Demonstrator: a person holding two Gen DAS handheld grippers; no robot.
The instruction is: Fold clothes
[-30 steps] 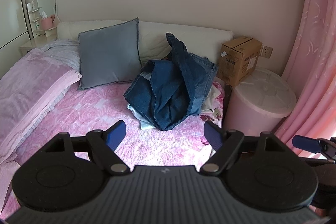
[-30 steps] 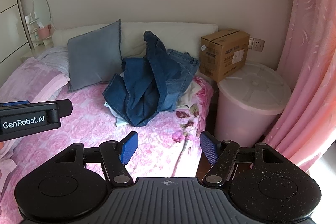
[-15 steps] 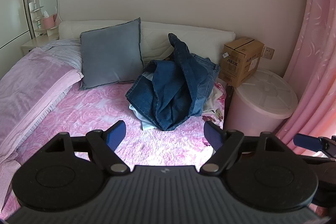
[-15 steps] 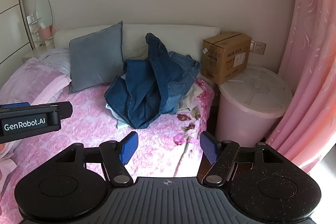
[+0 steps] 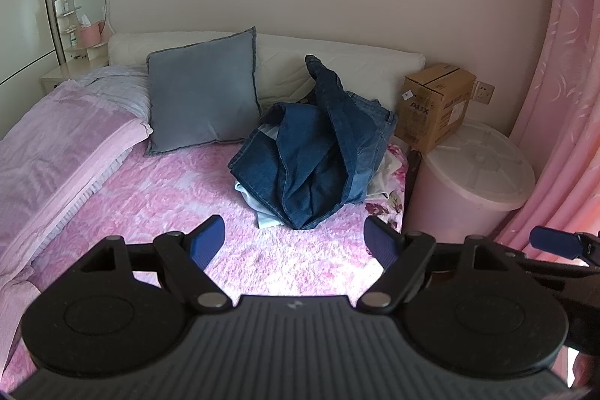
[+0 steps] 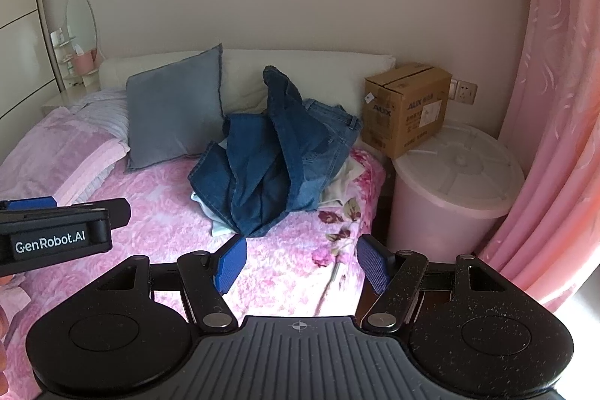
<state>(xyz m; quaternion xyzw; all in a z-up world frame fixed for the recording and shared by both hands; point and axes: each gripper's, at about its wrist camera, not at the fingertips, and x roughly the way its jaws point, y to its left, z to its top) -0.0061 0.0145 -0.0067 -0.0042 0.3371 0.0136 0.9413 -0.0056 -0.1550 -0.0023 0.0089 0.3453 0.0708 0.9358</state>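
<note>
Both pairs of tongs are spread wide with nothing between them — the left tongs (image 5: 294,242) and the right tongs (image 6: 302,263) are held low over the near end of the bed (image 5: 180,197), side by side and pointing toward the headboard. From there the heap of jeans (image 5: 318,152) lies straight ahead and well apart from either pair, crumpled on the pink floral cover near the bed's right edge, with some pale clothes (image 5: 262,216) tucked underneath. One trouser leg sticks up against the white headboard, so the heap's long line runs roughly away from the tongs, back toward the wall. It sits dead centre for both, and I can't say which is nearer. A grey cushion (image 5: 202,96) leans just to the left of the jeans; a pink bin (image 5: 468,197) with a cardboard box (image 5: 435,104) on its lid stands beside the bed to the right.
</note>
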